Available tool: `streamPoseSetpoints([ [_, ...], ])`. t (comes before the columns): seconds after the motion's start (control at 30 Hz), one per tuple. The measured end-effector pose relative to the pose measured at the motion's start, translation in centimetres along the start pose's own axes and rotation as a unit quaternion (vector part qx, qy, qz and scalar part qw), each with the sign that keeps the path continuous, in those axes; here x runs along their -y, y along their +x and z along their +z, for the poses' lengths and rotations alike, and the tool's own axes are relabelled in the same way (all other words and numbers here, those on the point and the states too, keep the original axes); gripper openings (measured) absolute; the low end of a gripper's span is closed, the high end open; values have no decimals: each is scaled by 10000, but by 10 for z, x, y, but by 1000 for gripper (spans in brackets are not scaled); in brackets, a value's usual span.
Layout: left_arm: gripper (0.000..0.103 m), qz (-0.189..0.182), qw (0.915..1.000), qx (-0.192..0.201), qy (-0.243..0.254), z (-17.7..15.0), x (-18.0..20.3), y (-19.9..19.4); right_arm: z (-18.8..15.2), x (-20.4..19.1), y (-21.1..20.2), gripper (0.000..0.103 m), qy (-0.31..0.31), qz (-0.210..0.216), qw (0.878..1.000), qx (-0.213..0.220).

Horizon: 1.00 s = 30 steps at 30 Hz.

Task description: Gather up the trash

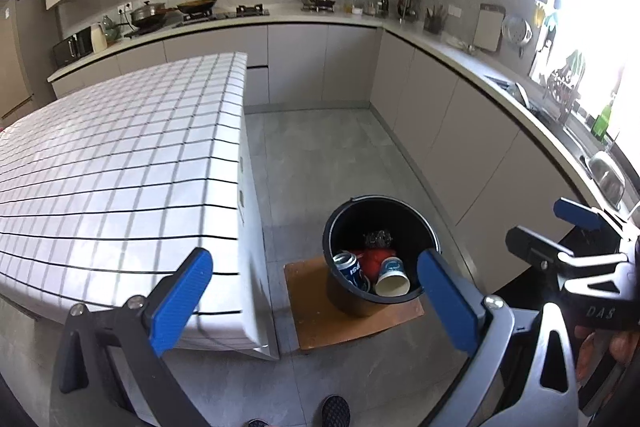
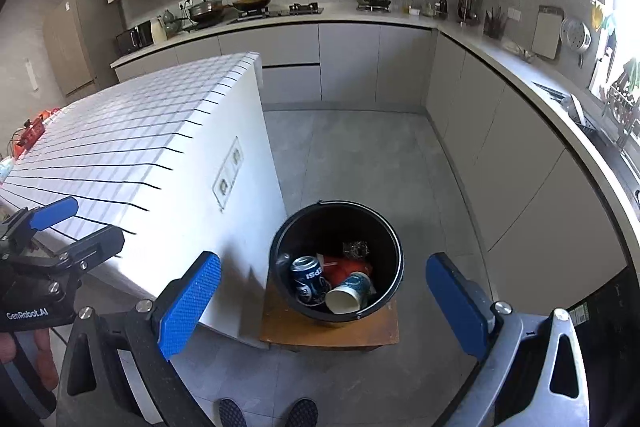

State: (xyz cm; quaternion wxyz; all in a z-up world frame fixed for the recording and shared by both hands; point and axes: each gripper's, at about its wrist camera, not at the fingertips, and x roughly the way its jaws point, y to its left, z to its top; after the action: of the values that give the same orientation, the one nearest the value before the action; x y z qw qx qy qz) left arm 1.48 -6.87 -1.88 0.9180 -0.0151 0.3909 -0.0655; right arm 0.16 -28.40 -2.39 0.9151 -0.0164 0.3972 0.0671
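Here both tongs, left (image 1: 316, 301) and right (image 2: 324, 301), gape empty above the black bucket (image 2: 394, 239); can (image 2: 307, 277) inside.

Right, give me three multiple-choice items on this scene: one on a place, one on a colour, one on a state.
1. Where does the bucket stand?
A. on the tiled counter
B. on a low wooden stool
C. in the sink

2. What colour is the soda can in the bucket?
A. blue
B. green
C. yellow

3. How do the jaws of the right gripper stand?
A. shut on the can
B. shut on nothing
C. wide open, holding nothing

Answers: 1 B, the brown stool top shows under the bucket on the floor. 2 A, the can is dark blue with white lettering. 3 C, both blue pads sit far apart with only the bucket between them, below.
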Motion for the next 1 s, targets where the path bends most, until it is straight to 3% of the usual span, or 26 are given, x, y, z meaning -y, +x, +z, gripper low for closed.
streamPoseSetpoints([
  [0.43, 103, 166, 9986, 487, -82, 7, -33, -50, 1, -43, -61, 103, 24, -5, 9989, 460],
  [1.0, 103, 219, 9970, 725, -186, 8, -52, -61, 20, -64, -67, 103, -186, 3, 9973, 708],
])
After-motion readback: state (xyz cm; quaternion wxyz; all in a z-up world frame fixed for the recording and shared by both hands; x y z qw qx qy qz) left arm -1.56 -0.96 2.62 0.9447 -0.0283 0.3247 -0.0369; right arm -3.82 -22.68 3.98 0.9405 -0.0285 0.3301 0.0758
